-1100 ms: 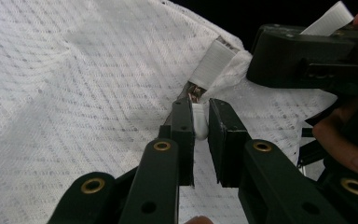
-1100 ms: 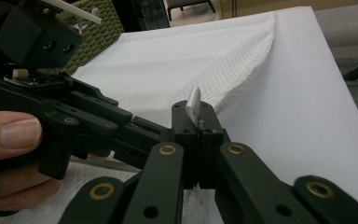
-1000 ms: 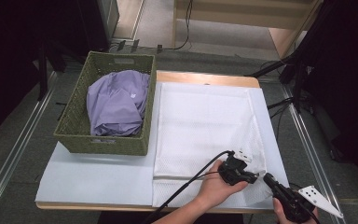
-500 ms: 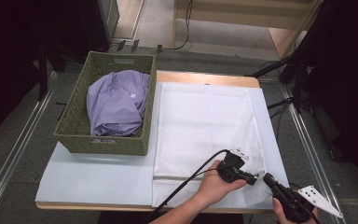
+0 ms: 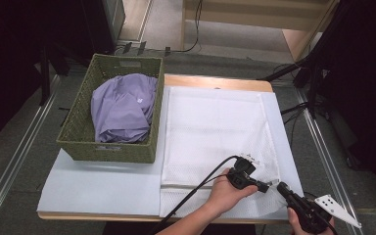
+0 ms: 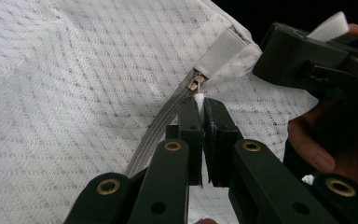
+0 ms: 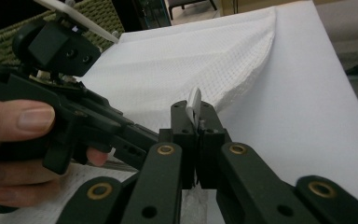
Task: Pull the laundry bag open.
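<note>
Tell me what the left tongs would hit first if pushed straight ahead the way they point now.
Probably the zipper slider: the left tongs, shut on a white pull tab, point straight at it, right where the mesh laundry bag ends.

Basket (image 5: 83,142) on table's (image 5: 103,181) left holding bundled cloth (image 5: 122,105), mesh bag (image 5: 210,127) flat beside it on the right

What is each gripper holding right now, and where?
Left gripper pinches the mesh bag's zipper pull; right gripper clamps the bag's white corner tab.
</note>
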The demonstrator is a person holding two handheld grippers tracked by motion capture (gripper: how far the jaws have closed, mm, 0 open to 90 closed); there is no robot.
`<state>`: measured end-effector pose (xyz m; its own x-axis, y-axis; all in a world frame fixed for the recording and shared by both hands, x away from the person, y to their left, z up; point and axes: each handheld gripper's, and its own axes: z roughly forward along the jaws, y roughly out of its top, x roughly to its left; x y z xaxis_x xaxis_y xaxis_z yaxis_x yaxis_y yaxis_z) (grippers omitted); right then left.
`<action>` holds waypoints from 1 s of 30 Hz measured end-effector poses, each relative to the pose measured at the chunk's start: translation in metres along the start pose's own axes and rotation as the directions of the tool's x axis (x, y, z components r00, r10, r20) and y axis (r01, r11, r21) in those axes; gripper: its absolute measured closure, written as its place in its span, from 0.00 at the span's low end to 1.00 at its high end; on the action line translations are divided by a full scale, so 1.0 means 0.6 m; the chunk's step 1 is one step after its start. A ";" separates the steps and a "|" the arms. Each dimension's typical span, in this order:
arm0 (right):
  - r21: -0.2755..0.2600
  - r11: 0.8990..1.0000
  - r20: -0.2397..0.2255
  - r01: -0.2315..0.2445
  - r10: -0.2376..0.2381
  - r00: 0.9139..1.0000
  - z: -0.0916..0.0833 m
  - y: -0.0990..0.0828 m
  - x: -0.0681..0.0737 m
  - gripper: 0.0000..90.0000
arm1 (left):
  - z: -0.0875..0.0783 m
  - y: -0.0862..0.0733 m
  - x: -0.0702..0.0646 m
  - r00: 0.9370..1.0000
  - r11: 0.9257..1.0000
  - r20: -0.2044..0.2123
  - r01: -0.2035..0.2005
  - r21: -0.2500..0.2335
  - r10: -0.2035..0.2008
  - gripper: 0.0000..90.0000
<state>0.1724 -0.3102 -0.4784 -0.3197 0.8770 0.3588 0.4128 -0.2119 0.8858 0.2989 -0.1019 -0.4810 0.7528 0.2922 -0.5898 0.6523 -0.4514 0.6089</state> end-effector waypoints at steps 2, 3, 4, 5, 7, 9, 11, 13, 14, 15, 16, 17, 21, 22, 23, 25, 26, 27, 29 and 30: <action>0.006 0.998 -0.021 -0.065 0.065 0.998 0.002 -0.001 -0.004 0.86 | -0.001 -0.001 0.000 1.000 1.000 0.003 0.000 -0.010 0.000 0.97; 0.005 0.996 -0.025 -0.085 0.085 0.996 0.003 -0.001 -0.006 0.81 | -0.002 -0.002 0.000 1.000 1.000 0.005 0.001 -0.017 -0.001 0.97; 0.007 0.994 -0.024 -0.110 0.110 0.994 0.004 -0.001 -0.007 0.78 | -0.003 -0.002 0.000 1.000 1.000 0.008 -0.001 -0.021 0.002 0.97; 0.011 0.992 -0.016 -0.126 0.126 0.992 0.006 -0.001 -0.008 0.76 | -0.004 -0.002 0.000 1.000 1.000 0.008 -0.007 -0.026 0.007 0.97; 0.015 0.987 0.001 -0.158 0.158 0.987 0.011 -0.004 -0.011 0.74 | -0.005 -0.004 -0.002 1.000 0.999 0.013 -0.020 -0.039 0.021 0.97; 0.018 0.976 -0.007 -0.216 0.216 0.976 0.019 -0.008 -0.013 0.74 | -0.004 -0.005 -0.006 0.999 0.998 0.004 -0.046 -0.034 0.046 0.97; 0.032 0.972 -0.018 -0.234 0.235 0.972 0.028 -0.011 -0.010 0.75 | -0.002 -0.006 -0.008 0.999 0.998 0.000 -0.053 -0.027 0.053 0.97; 0.024 0.972 -0.018 -0.232 0.232 0.973 0.033 -0.011 -0.005 0.80 | -0.002 -0.008 -0.007 0.999 0.998 -0.002 -0.055 -0.028 0.055 0.97; 0.020 0.974 -0.019 -0.227 0.228 0.974 0.033 -0.010 -0.002 0.84 | -0.003 -0.008 -0.006 0.998 0.998 0.002 -0.056 -0.028 0.056 0.97; 0.014 0.977 -0.012 -0.213 0.213 0.977 0.033 -0.010 -0.002 0.88 | -0.004 -0.008 -0.005 0.999 0.998 0.005 -0.051 -0.031 0.051 0.97; 0.010 0.979 -0.008 -0.203 0.203 0.979 0.032 -0.010 -0.001 0.92 | -0.006 -0.008 -0.004 0.999 0.998 0.004 -0.054 -0.033 0.054 0.97; 0.007 0.978 -0.009 -0.208 0.208 0.978 0.031 -0.010 -0.002 0.94 | -0.007 -0.008 -0.004 0.999 0.998 0.003 -0.054 -0.032 0.055 0.97; -0.004 0.981 -0.013 -0.193 0.193 0.981 0.029 -0.008 -0.001 0.97 | -0.009 -0.006 -0.004 0.999 0.999 0.011 -0.035 -0.042 0.035 0.97; -0.006 0.982 -0.010 -0.189 0.189 0.982 0.029 -0.008 0.001 0.97 | -0.009 -0.006 -0.004 0.999 0.999 0.014 -0.031 -0.042 0.032 0.97; -0.008 0.983 -0.010 -0.186 0.186 0.983 0.028 -0.007 0.002 0.97 | -0.008 -0.007 -0.004 0.999 0.999 0.018 -0.030 -0.044 0.030 0.97; -0.011 0.985 -0.016 -0.175 0.174 0.985 0.028 -0.007 0.004 0.97 | -0.006 -0.007 -0.005 0.999 0.999 0.022 -0.024 -0.043 0.024 0.96; -0.013 0.985 -0.024 -0.173 0.172 0.985 0.028 -0.007 0.005 0.97 | -0.005 -0.007 -0.005 0.999 0.999 0.025 -0.021 -0.041 0.022 0.96; -0.013 0.986 -0.033 -0.164 0.164 0.986 0.028 -0.007 0.007 0.97 | -0.004 -0.007 -0.005 0.999 0.999 0.028 -0.021 -0.042 0.022 0.96; -0.012 0.990 -0.027 -0.142 0.142 0.990 0.029 -0.006 0.012 0.97 | -0.005 -0.007 -0.006 0.999 0.999 0.023 -0.027 -0.048 0.028 0.97; -0.016 0.991 -0.024 -0.134 0.133 0.991 0.028 -0.005 0.012 0.97 | -0.005 -0.007 -0.007 0.999 0.998 0.025 -0.034 -0.050 0.035 0.97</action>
<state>0.1833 -0.2956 -0.4834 -0.2822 0.8303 0.4806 0.4384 -0.3340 0.8344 0.2930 -0.0984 -0.4795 0.7727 0.2552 -0.5812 0.6302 -0.4182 0.6542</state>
